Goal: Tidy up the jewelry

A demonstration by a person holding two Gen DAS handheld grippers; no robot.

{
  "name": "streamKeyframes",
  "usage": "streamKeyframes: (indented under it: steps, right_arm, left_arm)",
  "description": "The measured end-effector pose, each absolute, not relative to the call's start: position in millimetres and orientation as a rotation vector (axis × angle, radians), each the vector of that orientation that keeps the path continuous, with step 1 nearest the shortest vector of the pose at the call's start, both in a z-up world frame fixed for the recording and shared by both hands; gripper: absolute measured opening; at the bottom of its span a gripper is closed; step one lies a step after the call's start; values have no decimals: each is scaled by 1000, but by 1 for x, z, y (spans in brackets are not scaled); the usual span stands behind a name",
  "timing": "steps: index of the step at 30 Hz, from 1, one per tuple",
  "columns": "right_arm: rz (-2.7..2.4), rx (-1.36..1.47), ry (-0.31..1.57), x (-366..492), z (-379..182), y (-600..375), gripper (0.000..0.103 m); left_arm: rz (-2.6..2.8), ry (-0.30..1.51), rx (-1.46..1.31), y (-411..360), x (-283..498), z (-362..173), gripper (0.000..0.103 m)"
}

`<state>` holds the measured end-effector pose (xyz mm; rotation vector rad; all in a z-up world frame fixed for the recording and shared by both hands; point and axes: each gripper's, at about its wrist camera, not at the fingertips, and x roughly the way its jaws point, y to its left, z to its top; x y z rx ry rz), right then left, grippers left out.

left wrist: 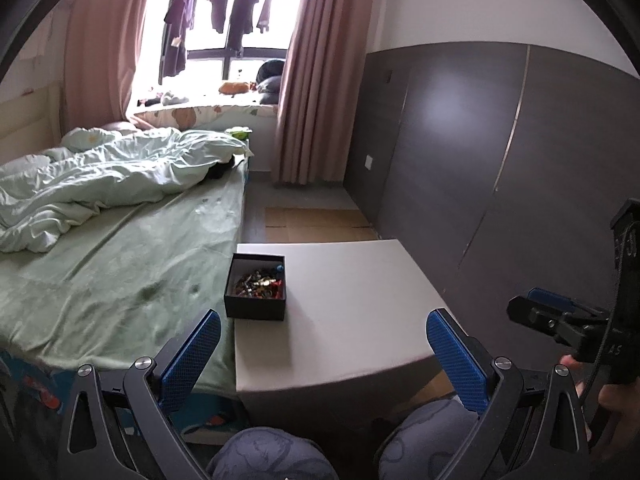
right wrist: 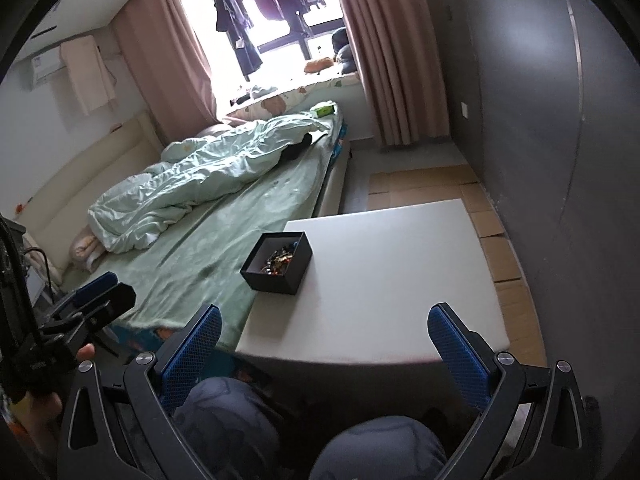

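Black cardboard box (left wrist: 255, 287), open-topped, sits on the white bench (left wrist: 360, 304) at its bed-side edge, near the far corner. Inside we see a tangled heap of jewelry (left wrist: 260, 280); individual pieces are too small to tell apart.

Left gripper (left wrist: 324, 354): fingers spread wide, nothing between them. Box lies ahead and slightly left of its centre line, beyond the fingertips, well apart. Right gripper (right wrist: 325, 354): fingers likewise spread and empty. From its view the box (right wrist: 277, 262) lies ahead and left of centre, also well apart. Each gripper shows at the edge of the other's view, left one (right wrist: 96, 300) held over the bed side, right one (left wrist: 556, 316) toward the grey wall panel (left wrist: 500, 152).

We judge the left gripper the nearer, since the box hugs the bed-side edge. Box's long axis runs roughly away from us along that edge. Both grippers hang short of the bench's near edge, above the person's knees (left wrist: 272, 456). No jewelry lies on the bench itself, so sorting appears not yet begun, or already finished; we cannot tell which.
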<state>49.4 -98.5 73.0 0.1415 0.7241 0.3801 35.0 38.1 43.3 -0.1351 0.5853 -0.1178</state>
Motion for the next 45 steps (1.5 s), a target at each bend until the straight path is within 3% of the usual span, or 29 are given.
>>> streamKeyframes:
  steps: [15, 45]
  right_arm:
    - [273, 127, 608, -57, 70, -120, 103]
    - [315, 161, 623, -68, 66, -109, 103]
  left_arm:
    - [-157, 515, -76, 18, -41, 46, 103]
    - [-54, 502, -105, 32, -62, 44, 103]
